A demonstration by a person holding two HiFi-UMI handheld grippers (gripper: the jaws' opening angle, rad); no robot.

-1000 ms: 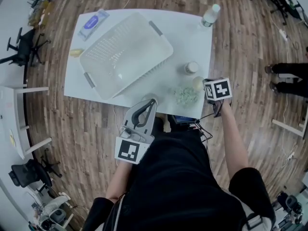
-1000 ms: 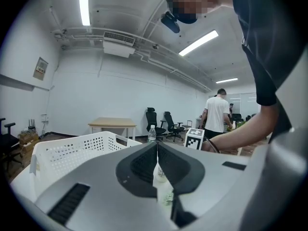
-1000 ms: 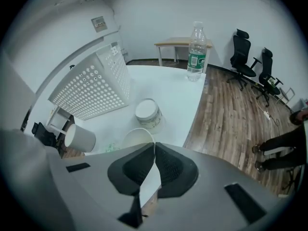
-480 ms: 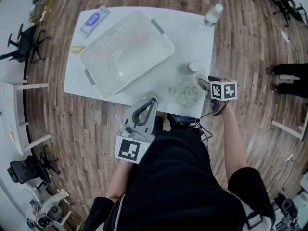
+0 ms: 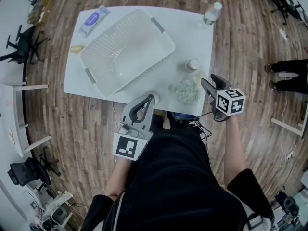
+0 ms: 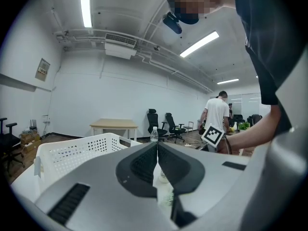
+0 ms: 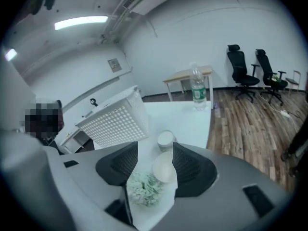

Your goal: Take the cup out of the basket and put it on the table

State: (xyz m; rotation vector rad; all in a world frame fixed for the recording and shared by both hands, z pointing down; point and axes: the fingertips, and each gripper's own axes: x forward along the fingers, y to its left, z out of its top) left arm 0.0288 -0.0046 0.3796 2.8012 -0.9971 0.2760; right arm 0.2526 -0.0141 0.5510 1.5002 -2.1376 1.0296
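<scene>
While the left tool (image 5: pixel 150 98) is clenched, the right tool (image 5: pixel 210 80), just opened, frames apparently the cup (image 7: pixel 164 167).

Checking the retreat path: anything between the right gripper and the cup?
Nothing visible. The cup stands on the table straight ahead of the right gripper, whose jaws have just been opening and stand apart. The green clump sits beside it, the lidded jar behind.

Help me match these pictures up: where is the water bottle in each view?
Head view: water bottle at the table's far right corner.
Left gripper view: bottle at centre, right of the white basket.
Right gripper view: bottle upper middle, on the table's far edge.
Shared landmark: the white basket.
</scene>
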